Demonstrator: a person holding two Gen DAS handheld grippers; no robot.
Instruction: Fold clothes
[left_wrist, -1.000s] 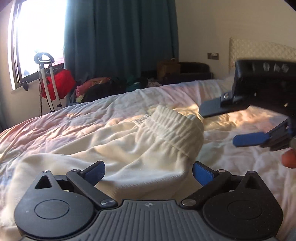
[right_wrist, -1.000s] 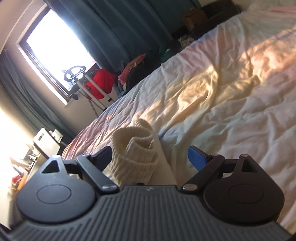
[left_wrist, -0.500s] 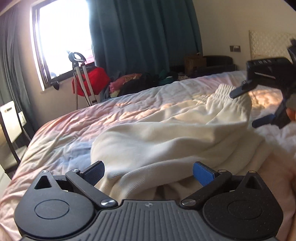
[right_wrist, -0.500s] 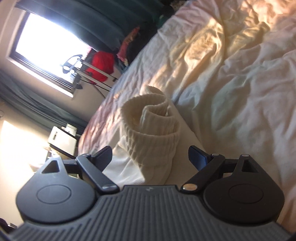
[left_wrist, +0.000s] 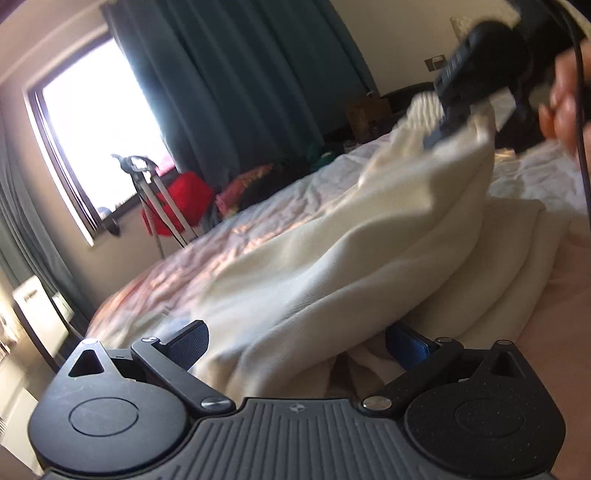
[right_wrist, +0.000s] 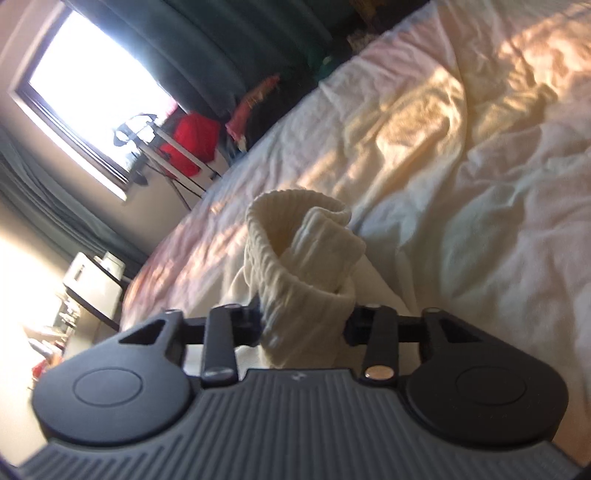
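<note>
The right gripper (right_wrist: 304, 325), wide open a second ago, is closing on the ribbed waistband (right_wrist: 295, 266) of cream trousers (left_wrist: 351, 258) lying on the bed (right_wrist: 480, 166) (the fold can likely start). The left gripper (left_wrist: 295, 341) stays open, cloth between its fingers.

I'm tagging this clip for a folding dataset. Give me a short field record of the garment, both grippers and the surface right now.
garment: cream sweatpants, ribbed waistband bunched
right gripper: jaws closing, pads pressing on the waistband
left gripper: open, cloth lying between its fingers, not pinched
surface: bed sheet, rumpled, sunlit
background: red bag under the window
</note>
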